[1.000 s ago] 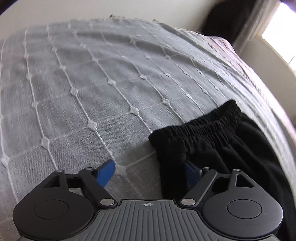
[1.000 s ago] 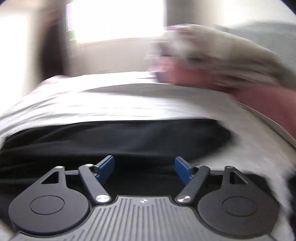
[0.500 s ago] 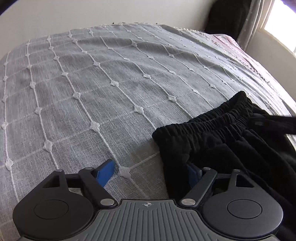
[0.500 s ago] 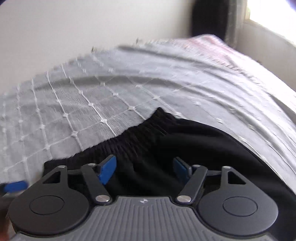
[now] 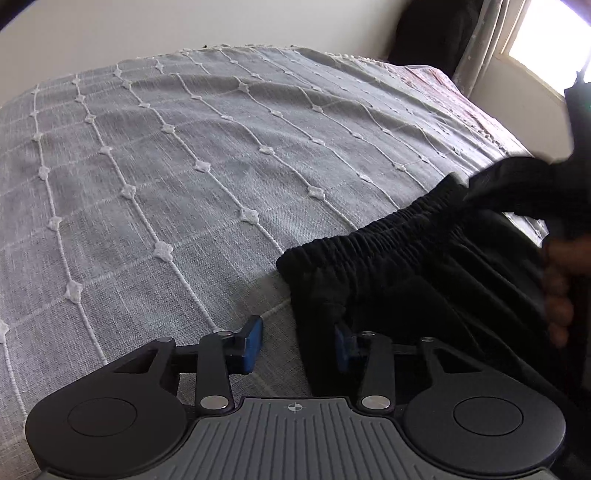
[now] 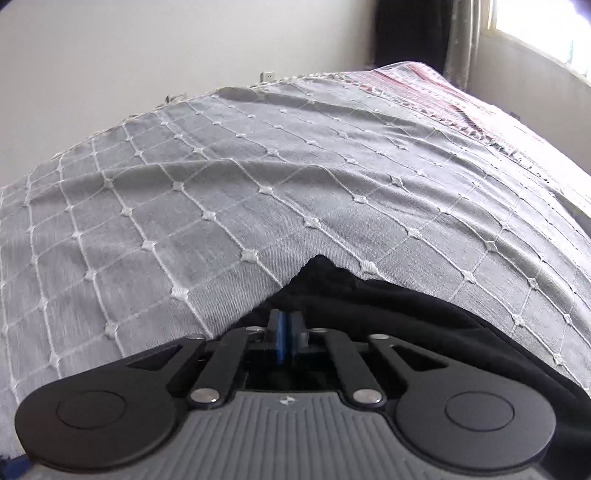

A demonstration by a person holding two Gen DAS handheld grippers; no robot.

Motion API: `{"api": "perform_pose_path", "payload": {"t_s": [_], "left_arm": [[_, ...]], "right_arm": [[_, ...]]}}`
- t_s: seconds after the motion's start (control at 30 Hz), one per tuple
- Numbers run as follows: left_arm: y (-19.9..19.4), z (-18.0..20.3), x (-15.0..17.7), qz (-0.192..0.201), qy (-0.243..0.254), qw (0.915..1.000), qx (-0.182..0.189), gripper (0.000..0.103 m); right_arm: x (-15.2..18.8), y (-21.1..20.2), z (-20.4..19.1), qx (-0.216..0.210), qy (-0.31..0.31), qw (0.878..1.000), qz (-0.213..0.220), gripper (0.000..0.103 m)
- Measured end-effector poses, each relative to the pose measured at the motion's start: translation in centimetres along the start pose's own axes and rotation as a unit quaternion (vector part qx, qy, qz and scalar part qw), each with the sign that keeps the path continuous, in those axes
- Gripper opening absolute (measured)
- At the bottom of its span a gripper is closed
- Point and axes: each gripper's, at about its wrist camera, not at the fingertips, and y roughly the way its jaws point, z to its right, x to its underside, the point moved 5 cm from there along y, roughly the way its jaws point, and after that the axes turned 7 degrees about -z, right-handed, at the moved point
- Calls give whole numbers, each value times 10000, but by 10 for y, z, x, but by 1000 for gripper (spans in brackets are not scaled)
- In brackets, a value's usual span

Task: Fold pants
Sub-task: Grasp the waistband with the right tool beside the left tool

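Note:
Black pants (image 5: pixel 424 273) with a gathered elastic waistband lie on a grey bedspread (image 5: pixel 184 177). In the left wrist view my left gripper (image 5: pixel 297 345) is open, its blue pads either side of the waistband's near corner edge. In the right wrist view my right gripper (image 6: pixel 285 338) is shut on the far corner of the pants (image 6: pixel 332 280), lifting the waistband into a peak. The right gripper's body and the hand on it (image 5: pixel 561 295) show at the right edge of the left wrist view.
The grey bedspread (image 6: pixel 258 184) with a white diamond stitch pattern covers the bed. A reddish patterned cloth (image 6: pixel 443 96) lies at the far right edge. A wall, a dark curtain (image 6: pixel 410 33) and a bright window (image 6: pixel 535 22) stand behind.
My right gripper has closed on the waistband's far corner and raised it. My left gripper's jaws have narrowed around the near corner edge, still open.

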Motion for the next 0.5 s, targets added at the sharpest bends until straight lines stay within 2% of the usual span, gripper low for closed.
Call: {"api": "perform_pose_path", "payload": {"t_s": [0.03, 0.07, 0.13, 0.17, 0.2, 0.23, 0.3, 0.37, 0.43, 0.5], "left_arm": [[0, 0, -1, -17, -1, 10000, 16, 42], [0, -1, -2, -37, -3, 10000, 40, 42], [0, -1, -3, -70, -48, 9999, 139, 47], [-1, 0, -2, -85, -18, 9998, 152, 49], [-1, 1, -2, -89, -9, 9999, 139, 52], [-1, 1, -2, -92, -21, 9999, 139, 53], [-1, 1, -3, -120, -25, 9998, 143, 53], [0, 2, -3, -138, -7, 9998, 137, 55], [1, 2, -4, -154, 5, 9998, 132, 55], [1, 2, -4, -152, 7, 9998, 125, 55]], "right_arm": [[4, 7, -2, -91, -64, 9997, -195, 20], [10, 14, -5, 14, -235, 9993, -300, 20], [12, 5, -6, 43, -435, 9989, -164, 27], [11, -5, -4, -112, -378, 9992, -78, 40], [7, -14, 1, -287, -331, 9990, 42, 62], [3, -26, 6, -395, -316, 9985, 214, 75], [-6, -42, 21, -180, -424, 9975, 528, 101], [-10, -44, 36, 250, -786, 9946, 624, 102], [-7, -30, 49, 624, -1088, 9913, 388, 101], [0, -10, 59, 775, -1181, 9899, 97, 98]]}}
